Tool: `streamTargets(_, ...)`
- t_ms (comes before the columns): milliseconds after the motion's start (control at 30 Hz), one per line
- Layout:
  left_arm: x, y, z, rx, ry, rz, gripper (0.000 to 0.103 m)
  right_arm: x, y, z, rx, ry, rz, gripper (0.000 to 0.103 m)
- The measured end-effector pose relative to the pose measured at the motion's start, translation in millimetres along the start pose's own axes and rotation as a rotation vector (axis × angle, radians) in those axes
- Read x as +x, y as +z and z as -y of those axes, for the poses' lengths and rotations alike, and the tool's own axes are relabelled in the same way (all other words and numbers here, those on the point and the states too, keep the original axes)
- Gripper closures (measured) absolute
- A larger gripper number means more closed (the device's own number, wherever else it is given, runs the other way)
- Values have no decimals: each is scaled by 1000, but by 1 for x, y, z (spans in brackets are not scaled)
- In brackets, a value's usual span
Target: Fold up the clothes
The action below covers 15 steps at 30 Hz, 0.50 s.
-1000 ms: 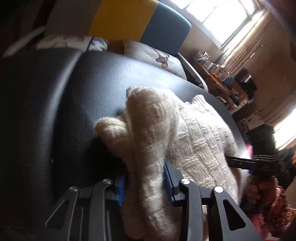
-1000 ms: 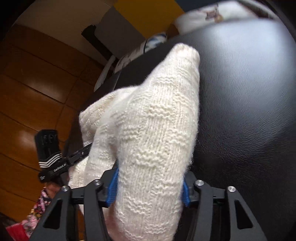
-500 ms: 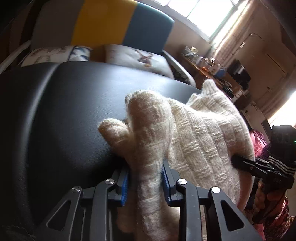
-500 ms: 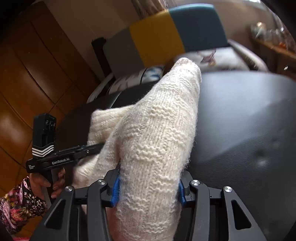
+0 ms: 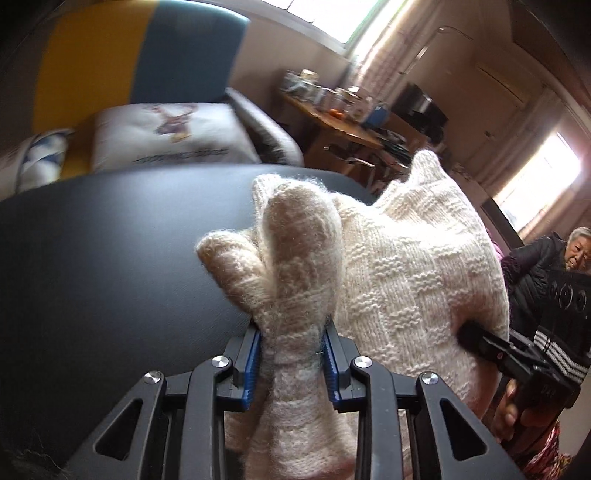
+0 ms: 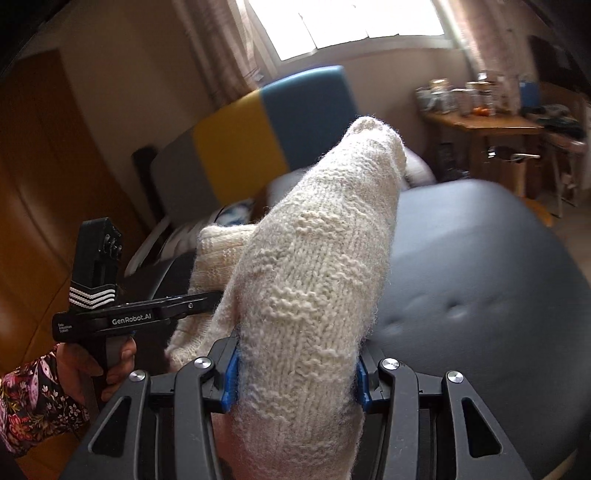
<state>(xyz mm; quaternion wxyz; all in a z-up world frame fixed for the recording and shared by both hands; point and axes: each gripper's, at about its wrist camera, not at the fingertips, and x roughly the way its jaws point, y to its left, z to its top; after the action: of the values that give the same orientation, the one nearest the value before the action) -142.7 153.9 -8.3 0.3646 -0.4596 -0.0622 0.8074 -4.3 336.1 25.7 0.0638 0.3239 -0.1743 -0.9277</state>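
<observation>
**Both My Grippers Hold One Woolly Sweater**

Over the big black padded surface point(image 5: 110, 266), I hold a cream knitted sweater point(image 5: 413, 280) up in the air. It is bunched and puffy, not flat. I cannot tell how far the folding has got.

My left gripper point(image 5: 291, 354) is squeezed tight on a thick roll of the wool. My right gripper point(image 6: 297, 373) stands wider, but it is stuffed full of the same sweater, so it is clamped on it too. The wool sticks up past my fingers like a fat mitten.

What could go wrong? The wool is soft and stretchy. If I pull my two hands apart too hard, the knit could stretch or slip out of one grip. Then that side would flop down in a heap. The black top looks smooth and shiny, so the sweater may slide on it when I lay it down.

Behind it is a couch point(image 6: 258, 129) with grey, yellow and blue blocks. A deer pillow point(image 5: 166, 136) sits there. A wooden table point(image 6: 480, 125) with jars stands by the bright window point(image 6: 351, 26).
</observation>
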Motion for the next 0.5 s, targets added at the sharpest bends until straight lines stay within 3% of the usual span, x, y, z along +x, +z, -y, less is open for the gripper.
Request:
streamTargets(233, 76, 58, 59, 70, -34, -30, 75, -7, 13, 75, 153, -58, 91, 55)
streamTargets(500, 156, 82, 82, 72, 23, -104, 75, 22, 2, 156, 374, -67, 41, 55)
